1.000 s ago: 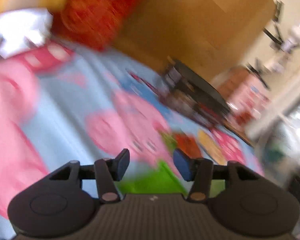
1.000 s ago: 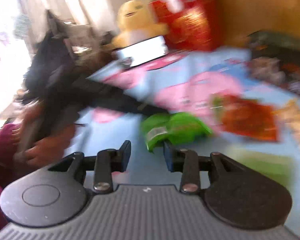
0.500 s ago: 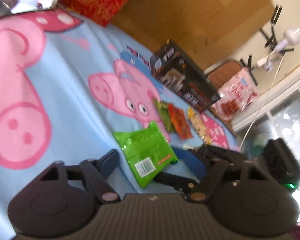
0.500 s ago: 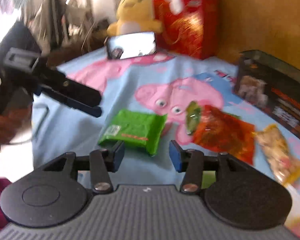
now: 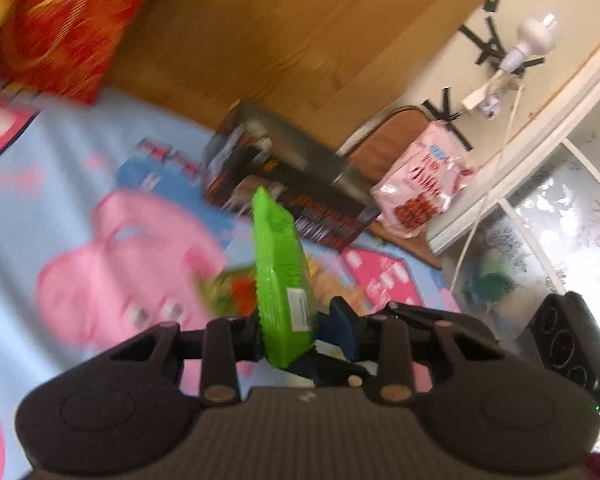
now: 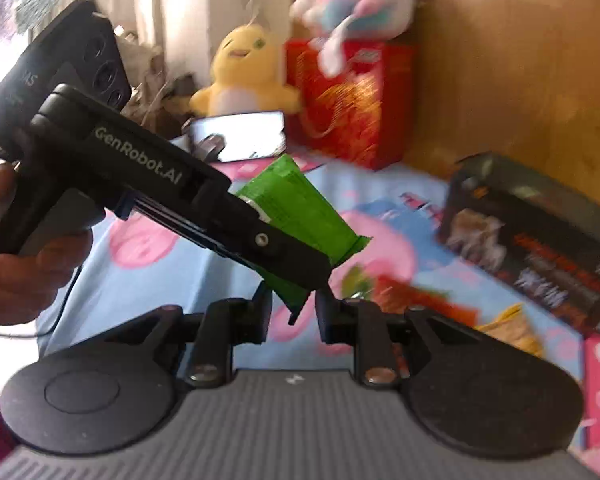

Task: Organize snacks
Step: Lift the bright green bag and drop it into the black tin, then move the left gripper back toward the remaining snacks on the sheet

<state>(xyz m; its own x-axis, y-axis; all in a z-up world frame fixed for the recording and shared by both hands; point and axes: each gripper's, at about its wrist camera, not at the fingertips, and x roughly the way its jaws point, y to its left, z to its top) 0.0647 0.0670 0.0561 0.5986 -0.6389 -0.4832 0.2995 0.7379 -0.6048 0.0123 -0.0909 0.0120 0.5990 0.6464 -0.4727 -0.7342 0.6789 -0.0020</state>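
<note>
Left gripper point(image 5: 296, 334): clamped on green pack point(image 5: 282, 276).
Right gripper point(image 6: 294, 314): jaws apart, holding nothing.
Pack axis: 12–6 o'clock.
Box point(image 5: 284, 184): 12 o'clock, beyond the pack.

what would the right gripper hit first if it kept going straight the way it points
Most likely the green snack packet, held by the left gripper right ahead of the right gripper; its lower corner hangs by the open fingertips, though depth is unclear.
</note>
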